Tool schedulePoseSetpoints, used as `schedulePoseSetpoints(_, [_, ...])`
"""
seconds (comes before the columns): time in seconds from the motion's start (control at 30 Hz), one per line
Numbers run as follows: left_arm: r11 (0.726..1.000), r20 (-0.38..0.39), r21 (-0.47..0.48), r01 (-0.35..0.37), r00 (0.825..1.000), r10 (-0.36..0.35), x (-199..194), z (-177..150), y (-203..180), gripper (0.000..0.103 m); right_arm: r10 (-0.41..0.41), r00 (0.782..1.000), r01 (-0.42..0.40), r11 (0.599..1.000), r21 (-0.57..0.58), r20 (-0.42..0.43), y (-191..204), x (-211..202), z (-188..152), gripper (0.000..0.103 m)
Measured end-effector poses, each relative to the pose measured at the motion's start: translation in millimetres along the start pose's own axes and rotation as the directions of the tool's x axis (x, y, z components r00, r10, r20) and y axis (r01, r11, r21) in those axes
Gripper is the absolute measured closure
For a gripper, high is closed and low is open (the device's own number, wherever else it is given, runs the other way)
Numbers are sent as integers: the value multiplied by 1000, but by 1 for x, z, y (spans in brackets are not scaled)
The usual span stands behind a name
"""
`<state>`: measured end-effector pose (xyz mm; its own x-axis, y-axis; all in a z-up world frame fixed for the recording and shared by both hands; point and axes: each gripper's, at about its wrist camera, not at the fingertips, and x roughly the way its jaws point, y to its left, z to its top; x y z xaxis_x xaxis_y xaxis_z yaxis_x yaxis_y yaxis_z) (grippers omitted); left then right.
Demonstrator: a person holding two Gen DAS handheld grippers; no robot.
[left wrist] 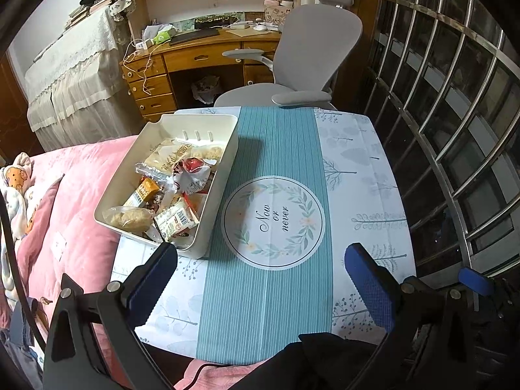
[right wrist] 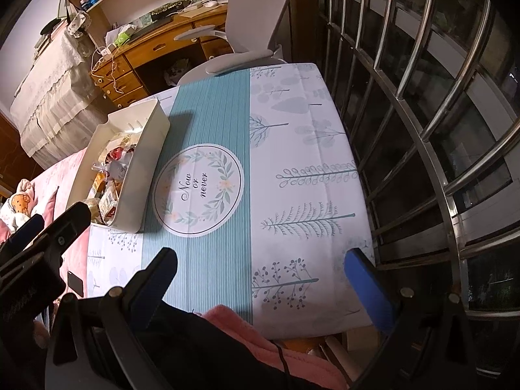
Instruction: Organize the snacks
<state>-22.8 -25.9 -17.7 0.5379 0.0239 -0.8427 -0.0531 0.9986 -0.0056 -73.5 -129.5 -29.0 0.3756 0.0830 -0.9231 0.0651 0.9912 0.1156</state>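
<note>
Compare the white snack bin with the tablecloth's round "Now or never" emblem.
The snack bin is a raised, rectangular container full of wrapped snacks; the emblem is flat, circular and bare. The bin sits at the table's left edge, the emblem on the central teal stripe. Both are pale and lie side by side.

Both wrist views look down from the bench's (left wrist: 357,162) near edge toward the chair (left wrist: 312,48); both share the bin (right wrist: 143,162) at left.
</note>
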Motion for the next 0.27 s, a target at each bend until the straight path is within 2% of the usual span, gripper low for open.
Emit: schedulePoseSetpoints(0.27, [1000,0,0,-2,1000,2,0,0,-1,1,-1,1000,1,1000,-7,-10,1,2,1,0])
